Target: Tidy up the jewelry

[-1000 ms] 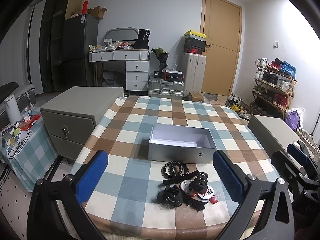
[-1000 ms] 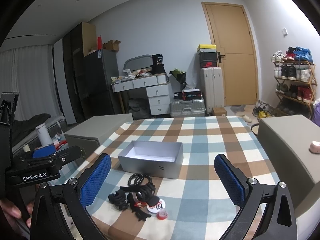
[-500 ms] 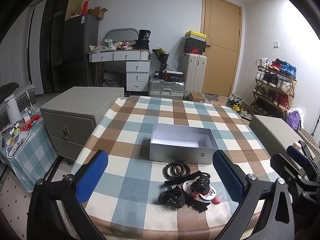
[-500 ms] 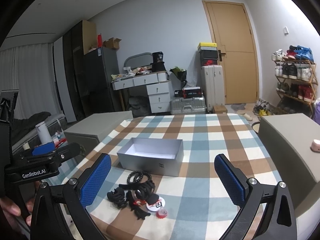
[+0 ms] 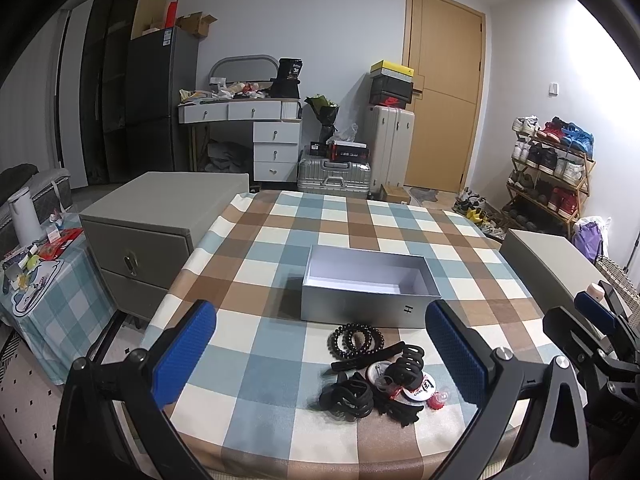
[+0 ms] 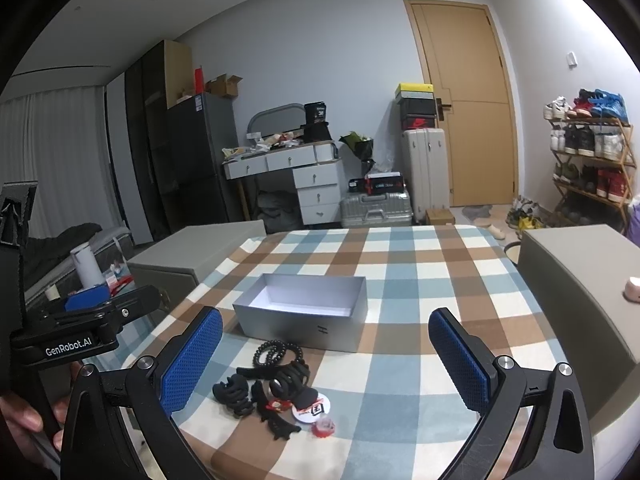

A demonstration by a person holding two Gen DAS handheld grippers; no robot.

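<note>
An open grey box (image 5: 366, 294) (image 6: 304, 314) with a white inside stands mid-table, nothing in it. In front of it lies a pile of accessories: a black bead bracelet (image 5: 356, 340) (image 6: 276, 352), black hair claws (image 5: 352, 396) (image 6: 236, 394), round white badges (image 5: 420, 386) (image 6: 314, 408) and a small red piece (image 6: 324, 426). My left gripper (image 5: 320, 354) hangs open above the near table edge, the pile showing between its blue pads. My right gripper (image 6: 326, 364) is open too, held high over the same pile. Neither holds anything.
The table wears a checked cloth (image 5: 360, 220). Grey cabinets flank it, one at left (image 5: 160, 216) and one at right (image 6: 580, 280). A small pink object (image 6: 632, 288) sits on the right cabinet. The other gripper shows at each view's edge, with a hand (image 6: 24, 420) on the left one.
Both views have shifted slightly; the box and pile sit a little further right in the left wrist view. Nothing on the table has moved, and both grippers stay open.
</note>
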